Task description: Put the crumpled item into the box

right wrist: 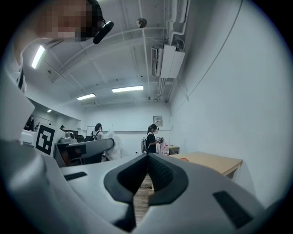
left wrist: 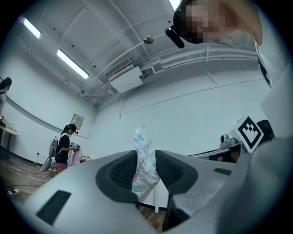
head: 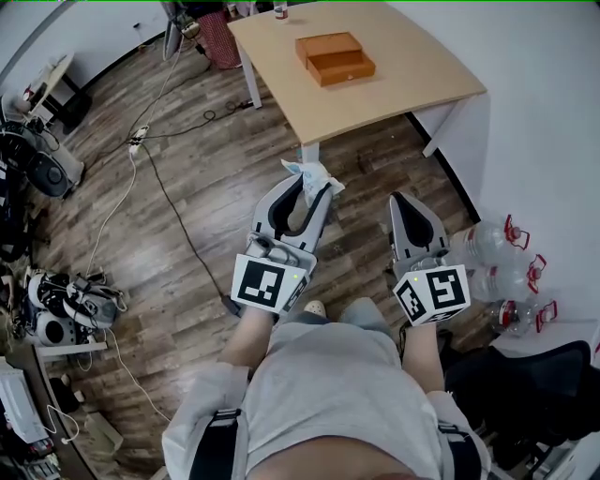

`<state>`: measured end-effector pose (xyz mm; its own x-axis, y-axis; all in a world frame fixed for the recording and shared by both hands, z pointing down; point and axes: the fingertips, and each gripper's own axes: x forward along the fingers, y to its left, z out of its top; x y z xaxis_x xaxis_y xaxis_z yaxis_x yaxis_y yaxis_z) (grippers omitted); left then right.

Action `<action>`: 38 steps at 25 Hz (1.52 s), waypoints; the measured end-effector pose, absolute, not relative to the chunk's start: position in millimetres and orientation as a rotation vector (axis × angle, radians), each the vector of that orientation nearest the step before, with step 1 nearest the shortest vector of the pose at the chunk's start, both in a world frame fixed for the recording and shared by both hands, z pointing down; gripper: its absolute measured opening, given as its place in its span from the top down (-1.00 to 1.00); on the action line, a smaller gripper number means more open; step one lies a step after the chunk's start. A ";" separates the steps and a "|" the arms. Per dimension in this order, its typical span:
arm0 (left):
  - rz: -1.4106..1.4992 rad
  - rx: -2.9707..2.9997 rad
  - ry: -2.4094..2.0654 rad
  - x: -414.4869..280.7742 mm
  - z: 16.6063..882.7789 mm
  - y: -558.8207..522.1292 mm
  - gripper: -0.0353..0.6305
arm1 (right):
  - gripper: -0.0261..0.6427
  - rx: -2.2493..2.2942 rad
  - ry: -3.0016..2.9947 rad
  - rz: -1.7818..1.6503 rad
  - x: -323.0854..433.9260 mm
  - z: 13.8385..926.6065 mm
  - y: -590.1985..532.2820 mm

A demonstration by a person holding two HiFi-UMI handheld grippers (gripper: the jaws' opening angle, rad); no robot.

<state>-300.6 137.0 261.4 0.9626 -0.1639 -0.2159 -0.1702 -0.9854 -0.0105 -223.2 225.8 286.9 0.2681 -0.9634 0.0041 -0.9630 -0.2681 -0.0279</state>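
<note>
The crumpled item (head: pixel 314 174), a white and blue plastic wrapper, sticks out from between the fingers of my left gripper (head: pixel 306 190), which is shut on it above the wooden floor. In the left gripper view the wrapper (left wrist: pixel 143 157) stands upright, pinched between the two dark pads (left wrist: pixel 122 172). The box (head: pixel 335 58) is an orange wooden one with a pulled-out drawer; it sits on the light table (head: pixel 403 84), well beyond both grippers. My right gripper (head: pixel 404 200) is shut with nothing in it, to the right of the left one; its pads (right wrist: pixel 161 172) meet at the tips.
Several empty plastic bottles (head: pixel 507 270) lie by the right wall. Cables (head: pixel 141 159) run over the floor at the left, next to piled gear (head: pixel 66 305). A black chair (head: pixel 525 375) stands at the lower right. A small bottle (head: pixel 280 11) stands at the table's far edge. People (right wrist: pixel 151 138) stand across the room.
</note>
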 end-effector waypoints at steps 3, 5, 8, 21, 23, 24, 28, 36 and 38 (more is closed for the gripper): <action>0.343 -3.103 0.265 -291.3 262.2 127.3 0.50 | 0.89 -2.491 1.902 -0.019 -216.3 285.1 217.6; 0.349 -3.114 0.277 -282.9 262.2 120.3 0.50 | 0.89 -2.490 1.912 -0.011 -208.6 283.7 211.9; 0.364 -3.125 0.295 -268.0 262.4 109.6 0.50 | 0.89 -2.473 1.933 -0.004 -192.6 283.6 200.7; 0.373 -3.098 0.414 -176.0 257.2 73.7 0.50 | 0.89 -2.353 2.021 0.008 -90.7 275.3 151.2; 0.380 -3.100 0.432 -162.0 257.3 69.9 0.50 | 0.89 -2.337 2.028 0.006 -74.5 275.5 146.6; 0.384 -3.100 0.441 -155.6 257.3 68.5 0.50 | 0.89 -2.330 2.029 0.003 -67.1 275.7 144.8; 0.393 -3.092 0.473 -129.1 256.8 66.7 0.50 | 0.89 -2.305 2.039 0.001 -38.4 275.7 141.0; 0.412 -3.070 0.528 -79.4 255.5 68.5 0.50 | 0.89 -2.258 2.107 0.024 9.0 274.9 138.0; 0.421 -3.066 0.539 -66.6 255.8 69.8 0.50 | 0.89 -2.247 2.122 0.023 20.3 276.3 138.6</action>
<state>-66.6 69.8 255.8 0.9052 -0.3349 -0.2617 -0.3349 -0.9411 0.0460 20.3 138.6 276.3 0.0574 -0.9973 -0.0460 -0.9981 -0.0562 -0.0266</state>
